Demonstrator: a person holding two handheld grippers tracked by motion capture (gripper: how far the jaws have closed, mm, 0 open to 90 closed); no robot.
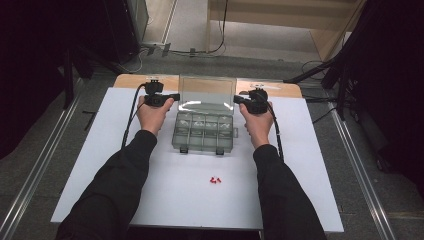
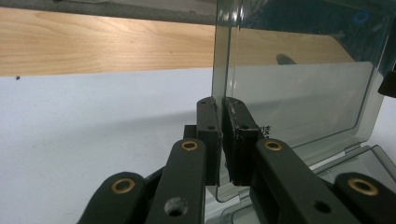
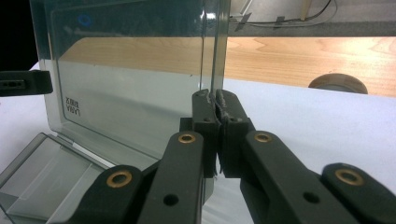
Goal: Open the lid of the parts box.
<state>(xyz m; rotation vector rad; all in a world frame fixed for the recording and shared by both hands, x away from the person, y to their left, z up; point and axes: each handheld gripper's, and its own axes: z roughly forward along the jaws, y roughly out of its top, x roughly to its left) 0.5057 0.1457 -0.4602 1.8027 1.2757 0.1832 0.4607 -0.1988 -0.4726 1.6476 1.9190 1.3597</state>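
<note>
While its lid stands upright, the clear smoky-grey plastic compartment box (image 1: 205, 131) sits mid-table on the white tabletop (image 1: 100, 150), both grippers pinching the lid's side edges.

Transparent hinged lid (image 1: 207, 92) rises from the box's far side, near vertical; the left gripper (image 2: 220, 135) has its black jaws pressed onto the lid's left edge, and the right gripper (image 3: 218, 130) is clamped the same way on the right edge. From above, left gripper (image 1: 175, 96) and right gripper (image 1: 238, 99) point inward at the lid from either side, each held in a hand, black sleeves entering from the bottom. Box tray has divided compartments holding small pale bits, too small to identify. Small red pieces (image 1: 215, 179) lie on the white surface nearer the person, well apart from the box. Bare wooden strip of table (image 1: 130, 80) shows behind the white top.
</note>
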